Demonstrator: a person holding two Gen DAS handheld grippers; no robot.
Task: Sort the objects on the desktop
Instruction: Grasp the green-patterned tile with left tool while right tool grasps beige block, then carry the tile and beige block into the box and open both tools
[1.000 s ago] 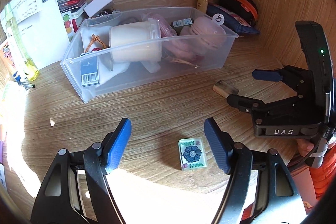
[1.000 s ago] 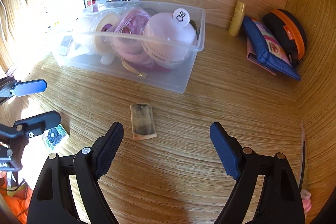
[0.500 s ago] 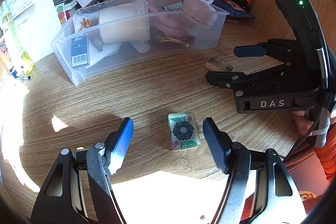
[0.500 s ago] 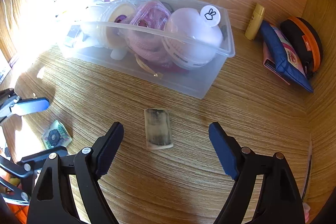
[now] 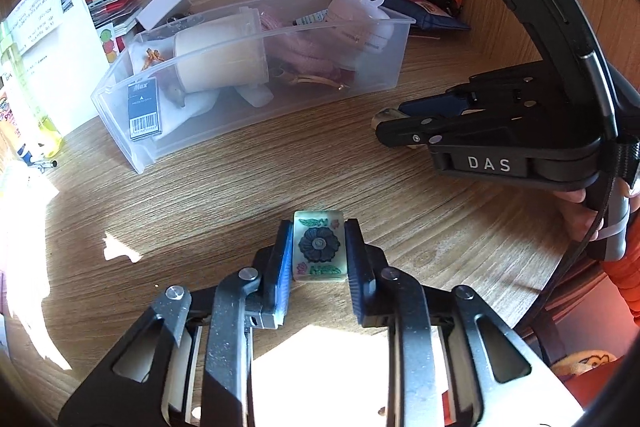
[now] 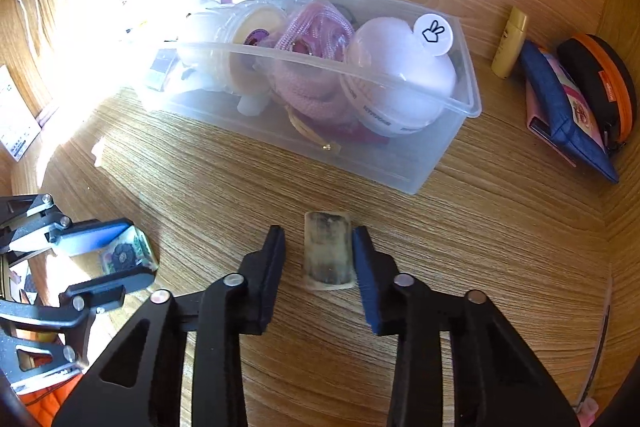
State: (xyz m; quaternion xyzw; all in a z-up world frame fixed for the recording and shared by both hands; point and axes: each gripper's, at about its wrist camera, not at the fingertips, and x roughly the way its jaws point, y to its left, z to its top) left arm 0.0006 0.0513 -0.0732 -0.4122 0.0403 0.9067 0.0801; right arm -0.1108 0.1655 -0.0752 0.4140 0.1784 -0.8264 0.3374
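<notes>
Wooden desk (image 6: 500, 247) under both tiles is smooth, so a tile can slide away if you squeeze it crooked. Your left gripper (image 5: 319, 255) is clenched on the flower tile (image 5: 319, 246), with one blue pad pressed on each long side. That tile sits right between the fingers, near their tips, and I can't tell if it has left the desk. It is small and slick, so it could pop out if you lift fast or tip your hand. Your right gripper (image 6: 319, 247) is nearly closed around the cloudy tile (image 6: 328, 253). The right pad looks to be touching the tile, but a thin gap shows at the left pad, so it is not pinching yet. If only one pad pushes, the tile may spin or scoot toward the clear bin (image 6: 448, 163). The cloudy tile lies flat on the desk between the fingers, a bit past their tips, just in front of the bin's near wall. Close slowly and keep the fingers level. The bin is already stuffed with a white round case (image 6: 400, 79), a pink cord bundle (image 6: 312, 67) and a tape roll (image 6: 244, 43), so a dropped tile could bounce off them and land back on the desk. Your two grippers are near each other, so mind you don't bump them when you lift.
</notes>
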